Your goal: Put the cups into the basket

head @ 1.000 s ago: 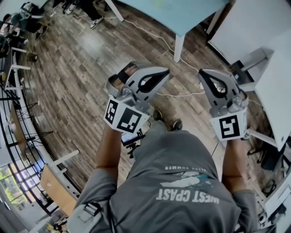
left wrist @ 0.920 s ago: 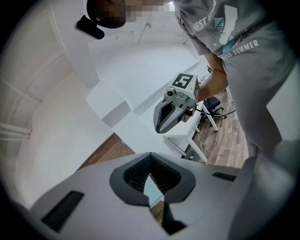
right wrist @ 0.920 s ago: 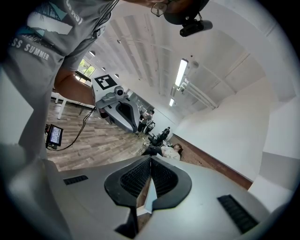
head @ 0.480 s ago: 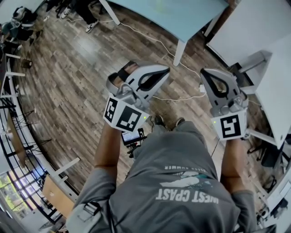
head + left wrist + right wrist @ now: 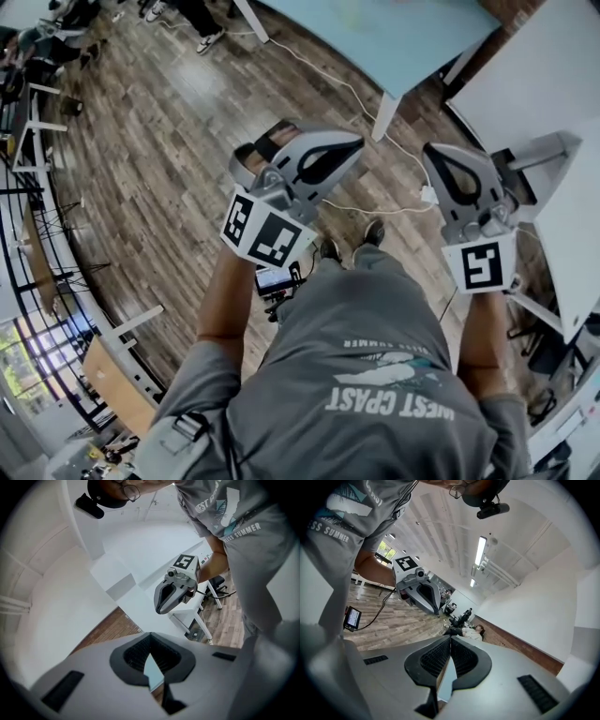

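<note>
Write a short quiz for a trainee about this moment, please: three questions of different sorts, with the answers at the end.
1. True or false: the left gripper is shut on a cup.
2. In the head view, what lies below both grippers? A. a wooden floor; B. a sink; C. a carpet.
3. How do the jaws of the right gripper stand?
Key: 1. False: its jaws are together with nothing between them. 2. A. 3. Together, holding nothing.
</note>
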